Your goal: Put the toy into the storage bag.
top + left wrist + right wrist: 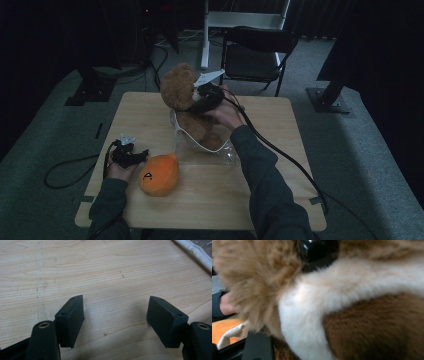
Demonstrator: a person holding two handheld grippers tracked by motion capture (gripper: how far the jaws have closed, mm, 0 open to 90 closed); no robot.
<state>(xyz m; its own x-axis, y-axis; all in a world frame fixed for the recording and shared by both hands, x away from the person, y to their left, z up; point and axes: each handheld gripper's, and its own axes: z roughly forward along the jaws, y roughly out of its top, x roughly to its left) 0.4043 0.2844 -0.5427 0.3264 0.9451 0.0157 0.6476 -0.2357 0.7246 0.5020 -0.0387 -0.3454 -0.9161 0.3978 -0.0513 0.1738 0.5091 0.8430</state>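
While right gripper [202, 97] clamps teddy bear [180, 90] above plastic bag [207, 147], left gripper [115, 317] rests spread, empty, on table [100, 270].

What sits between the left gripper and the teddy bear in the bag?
In the high view, the orange plush toy lies just right of the left gripper; beyond it comes the clear plastic bag holding the teddy bear.

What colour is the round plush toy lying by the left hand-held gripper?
Orange plush toy, clearest in the high view.
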